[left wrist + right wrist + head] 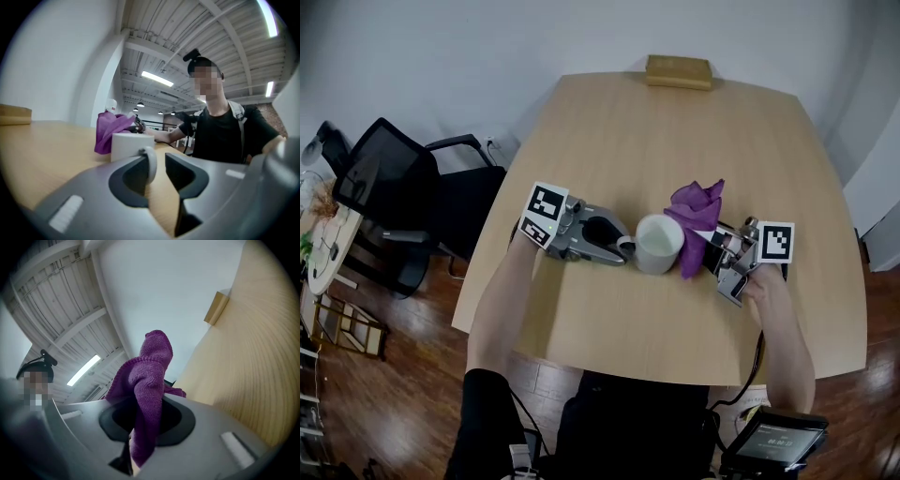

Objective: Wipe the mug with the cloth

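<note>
A white mug (659,244) stands upright on the wooden table (675,141), its handle (625,247) turned to the left. My left gripper (622,250) lies low on the table with the handle (151,161) between its jaws. The handle rests against one jaw and a clear gap separates it from the other, so the gripper (159,161) is open. A purple cloth (698,220) bunches up just right of the mug, touching its side. My right gripper (712,246) is shut on the cloth (150,380), which sticks up out of its jaws (145,425).
A flat brown box (678,71) lies at the table's far edge. A black office chair (403,202) stands left of the table. The person (225,126) holding the grippers stands at the near edge, with a dark device (773,441) low on the right.
</note>
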Demonstrator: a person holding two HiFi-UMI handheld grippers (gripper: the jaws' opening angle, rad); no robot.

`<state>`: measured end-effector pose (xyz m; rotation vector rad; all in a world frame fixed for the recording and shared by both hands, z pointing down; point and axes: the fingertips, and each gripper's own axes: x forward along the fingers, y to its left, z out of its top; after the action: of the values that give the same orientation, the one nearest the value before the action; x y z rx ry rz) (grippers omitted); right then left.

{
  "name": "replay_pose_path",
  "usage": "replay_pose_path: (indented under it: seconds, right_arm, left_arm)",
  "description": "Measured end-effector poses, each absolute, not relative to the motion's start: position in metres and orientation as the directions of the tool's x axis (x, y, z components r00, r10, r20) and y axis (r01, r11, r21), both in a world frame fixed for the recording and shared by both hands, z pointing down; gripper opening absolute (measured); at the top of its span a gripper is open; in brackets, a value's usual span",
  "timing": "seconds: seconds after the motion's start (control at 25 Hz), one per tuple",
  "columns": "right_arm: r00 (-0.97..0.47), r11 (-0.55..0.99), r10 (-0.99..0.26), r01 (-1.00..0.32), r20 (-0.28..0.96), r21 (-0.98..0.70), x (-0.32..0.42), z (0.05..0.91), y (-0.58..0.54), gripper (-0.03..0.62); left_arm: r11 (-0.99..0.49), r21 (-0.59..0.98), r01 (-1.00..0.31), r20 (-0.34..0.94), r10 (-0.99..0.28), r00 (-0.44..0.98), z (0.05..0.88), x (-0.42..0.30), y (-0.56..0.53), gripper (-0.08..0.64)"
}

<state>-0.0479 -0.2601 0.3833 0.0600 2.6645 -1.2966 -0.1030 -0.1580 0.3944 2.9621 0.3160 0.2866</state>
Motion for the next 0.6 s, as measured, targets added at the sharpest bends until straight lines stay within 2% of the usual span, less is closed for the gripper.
replay_pose_path:
  seconds: [0.08,0.2,0.4,0.6]
  right_arm:
    - [-0.982,0.621,-0.046,0.117,-0.184,-0.775,-0.047,0.383,-0.26,0.061]
    - [-0.979,0.625,-0.034,0.137,-0.202,-0.768,-0.048,0.379,-0.258,0.061]
    - [-0.98,0.636,-0.005,0.149,-0.197,-0.757,-0.049,0.376,-0.256,0.061]
    - [-0.977,0.642,-0.027,0.147,-0.214,-0.753,-0.048,0.376,-0.257,0.061]
  left_arm:
    - [-0.963,0.172,0.206,0.163,0.234,0.958,0.394,-0.106,-0.152,0.188]
    - [-0.97,0.167,0.178,0.229,0.214,0.95,0.403,-0.114,-0.15,0.242]
    - [-0.978,0.128,0.167,0.335,0.201,0.921,0.42,-0.116,-0.159,0.232]
    - [-0.986,0.082,0.143,0.355,0.163,0.921,0.426,-0.127,-0.155,0.249]
